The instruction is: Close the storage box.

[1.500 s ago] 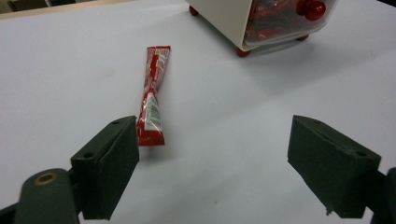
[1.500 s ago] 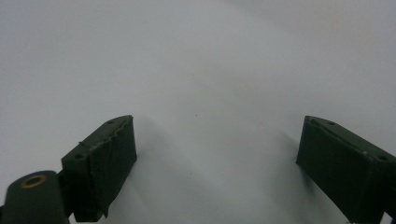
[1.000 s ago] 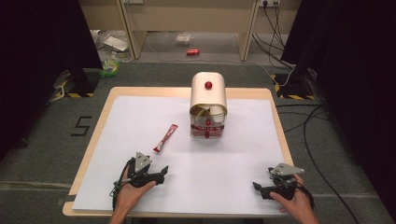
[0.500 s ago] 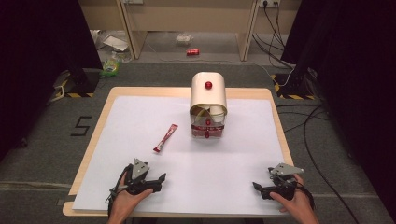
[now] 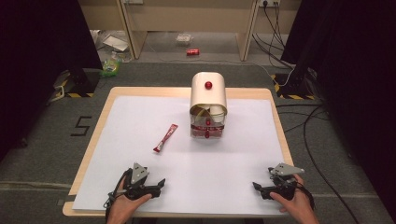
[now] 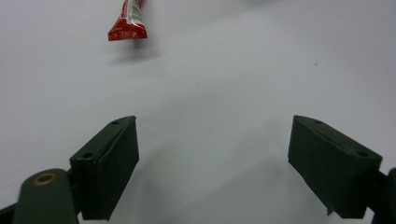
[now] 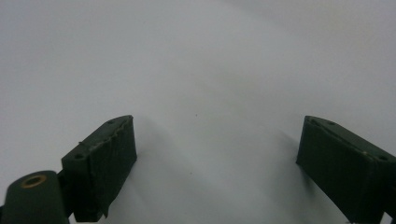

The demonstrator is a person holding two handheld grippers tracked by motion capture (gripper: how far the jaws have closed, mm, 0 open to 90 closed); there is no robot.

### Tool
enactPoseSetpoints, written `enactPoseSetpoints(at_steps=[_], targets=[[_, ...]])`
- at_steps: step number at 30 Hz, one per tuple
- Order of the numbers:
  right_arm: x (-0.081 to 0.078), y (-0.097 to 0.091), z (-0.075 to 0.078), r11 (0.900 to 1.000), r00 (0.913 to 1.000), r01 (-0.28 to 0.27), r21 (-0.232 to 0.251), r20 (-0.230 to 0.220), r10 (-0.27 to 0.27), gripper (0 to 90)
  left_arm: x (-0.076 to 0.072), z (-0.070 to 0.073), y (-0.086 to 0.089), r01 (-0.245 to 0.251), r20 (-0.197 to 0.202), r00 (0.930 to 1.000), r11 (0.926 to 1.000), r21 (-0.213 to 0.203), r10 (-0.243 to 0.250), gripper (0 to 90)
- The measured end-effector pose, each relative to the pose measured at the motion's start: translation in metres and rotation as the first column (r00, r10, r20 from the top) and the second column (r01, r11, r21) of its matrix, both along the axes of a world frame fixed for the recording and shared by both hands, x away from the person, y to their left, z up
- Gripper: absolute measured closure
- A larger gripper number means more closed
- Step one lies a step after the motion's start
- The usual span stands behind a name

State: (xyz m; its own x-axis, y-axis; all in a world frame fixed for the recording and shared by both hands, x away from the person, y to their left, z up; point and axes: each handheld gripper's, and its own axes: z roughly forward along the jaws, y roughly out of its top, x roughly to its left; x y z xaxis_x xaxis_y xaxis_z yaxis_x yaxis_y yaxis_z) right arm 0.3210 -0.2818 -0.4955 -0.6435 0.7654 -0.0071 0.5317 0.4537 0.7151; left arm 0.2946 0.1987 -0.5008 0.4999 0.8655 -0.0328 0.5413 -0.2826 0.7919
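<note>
1. Jaws first: the left gripper (image 5: 161, 183) rests low over the white sheet (image 5: 140, 121) at the near left edge with its jaws spread wide and nothing between them (its own camera shows bare sheet in the gap).
2. Ahead of that gripper, a little to its right, lies the red packet (image 5: 166, 138), flat on the sheet and apart from everything else. In the left gripper view the packet (image 6: 128, 19) sits up and to the left of the gap, so the jaws are not lined up on it yet.
3. Long axis: the packet is a slim stick running from its near end, closest to the left gripper, away and slightly rightward toward the box. Jaws closing across the short width would suit it, I judge, so the wrist needs turning until the gap spans the stick.
4. Nearer hand: the left one, clearly. The right gripper (image 5: 256, 186) sits at the near right edge, jaws likewise wide and empty, well apart from the packet.
5. Farthest off, the cream box with a rounded lid (image 5: 208, 103) stands beyond the packet, its front opening facing the person.
</note>
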Motion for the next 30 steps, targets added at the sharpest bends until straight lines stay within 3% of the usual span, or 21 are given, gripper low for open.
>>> enactPoseSetpoints(at_steps=[8, 14, 19, 30], targets=[[0.0, 0.0, 0.0, 1.0, 1.0, 0.0, 0.0, 0.0, 0.0, 12.1, -0.008, -0.005, -0.001, 0.003, -0.01, 1.0, 0.9999, 0.013, -0.002, 15.5], [0.0, 0.0, 0.0, 1.0, 1.0, -0.001, -0.001, 0.001, 0.001, 12.1, -0.016, -0.01, -0.001, -0.034, 0.024, 0.9991, 0.9994, -0.004, 0.034, 15.5], [0.0, 0.0, 0.0, 1.0, 1.0, -0.001, -0.001, 0.001, 0.001, 12.1, -0.024, -0.017, -0.001, -0.066, 0.079, 0.9945, 0.9971, -0.04, 0.068, 15.6], [0.0, 0.0, 0.0, 1.0, 1.0, -0.001, -0.001, 0.002, 0.001, 12.1, -0.024, -0.018, 0.0, -0.059, 0.088, 0.994, 0.9968, -0.053, 0.064, 15.5]])
